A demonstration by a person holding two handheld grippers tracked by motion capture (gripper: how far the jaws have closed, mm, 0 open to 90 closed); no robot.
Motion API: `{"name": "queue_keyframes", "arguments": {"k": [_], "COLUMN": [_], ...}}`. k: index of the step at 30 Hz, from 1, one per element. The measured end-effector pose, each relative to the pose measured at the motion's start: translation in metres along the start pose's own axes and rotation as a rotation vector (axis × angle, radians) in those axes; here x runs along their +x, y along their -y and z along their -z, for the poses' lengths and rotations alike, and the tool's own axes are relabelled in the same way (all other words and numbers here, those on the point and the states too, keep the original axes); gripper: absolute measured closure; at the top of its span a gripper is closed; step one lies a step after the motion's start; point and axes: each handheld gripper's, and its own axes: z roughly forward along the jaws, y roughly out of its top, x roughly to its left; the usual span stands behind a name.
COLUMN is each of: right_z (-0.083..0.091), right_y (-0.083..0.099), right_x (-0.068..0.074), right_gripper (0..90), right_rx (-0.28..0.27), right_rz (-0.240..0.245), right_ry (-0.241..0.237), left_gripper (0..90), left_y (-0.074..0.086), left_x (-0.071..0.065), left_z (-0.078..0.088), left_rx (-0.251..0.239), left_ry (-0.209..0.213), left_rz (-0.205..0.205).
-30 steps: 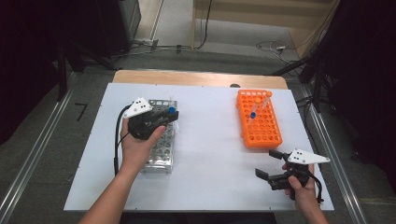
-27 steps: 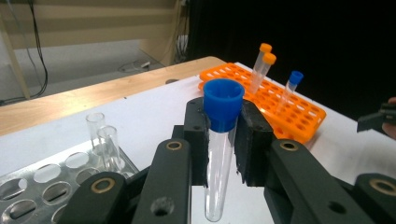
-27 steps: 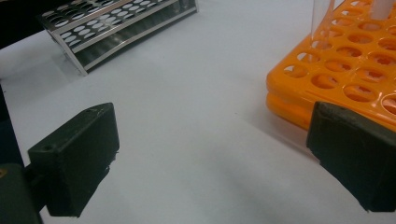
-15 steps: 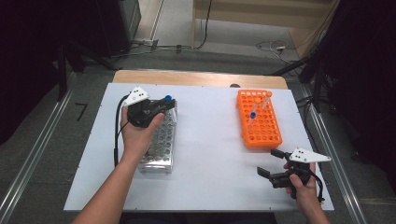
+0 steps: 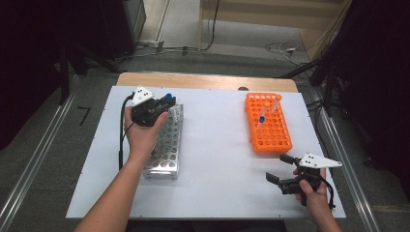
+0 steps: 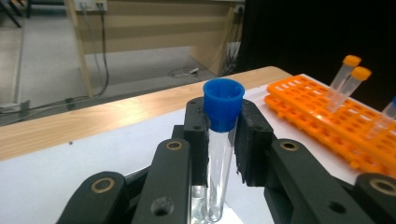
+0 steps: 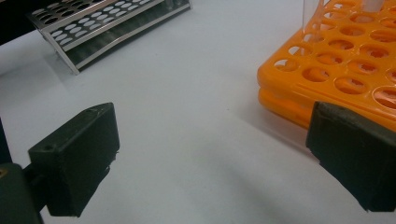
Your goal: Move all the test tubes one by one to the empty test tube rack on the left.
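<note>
Tube (image 6: 219, 154), clear with a blue cap (image 6: 223, 103), stands upright between the jaws of the left gripper (image 6: 223, 140), which pinch it just under the cap. Its long axis runs straight down, and the rounded bottom hangs just above the steel rack (image 5: 164, 140), at the rack's far end near the table's (image 5: 212, 159) far-left corner. That is the relation the coming move probably turns on: the tube's tip must line up over one hole, axis vertical, before it can sink in. Which hole lies under the tip I cannot tell, since the jaws and hand hide it.

Over at the table's right side sits the orange rack (image 5: 267, 123), holding two orange-capped tubes (image 6: 348, 79) and another blue-capped one (image 5: 261, 119), all leaning a little. The left hand (image 5: 142, 133) is plainly the one placed for the steel rack; the right gripper (image 5: 280, 169) rests near the table's near-right corner, just short of the orange rack's near end. Its jaws are spread wide, with only bare tabletop between them, touching nothing.
</note>
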Motion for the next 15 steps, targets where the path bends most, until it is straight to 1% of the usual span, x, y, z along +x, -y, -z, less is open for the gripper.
{"name": "queue_keyframes", "arguments": {"k": [6, 10, 12, 15], "right_z": [-0.001, -0.002, -0.002, -0.002], "right_y": [0.000, 0.000, 0.000, 0.000], "right_x": [0.000, 0.000, 0.001, 0.001], "right_gripper": [1.4, 1.4, 1.4, 1.4], "right_rx": [0.003, 0.006, 0.007, 0.004], "right_rz": [-0.001, 0.000, 0.000, 0.007], "right_ry": [-0.002, -0.003, -0.002, -0.003], "left_gripper": [76.8, 76.7, 76.7, 76.3], "left_y": [0.003, 0.005, 0.007, 0.009], "left_x": [-0.003, -0.003, -0.004, -0.008], "left_z": [-0.006, -0.010, -0.012, -0.015], "left_rx": [0.021, 0.039, 0.062, 0.103], "left_ry": [0.004, -0.011, -0.012, -0.025], "left_rz": [-0.014, -0.016, -0.021, -0.048]}}
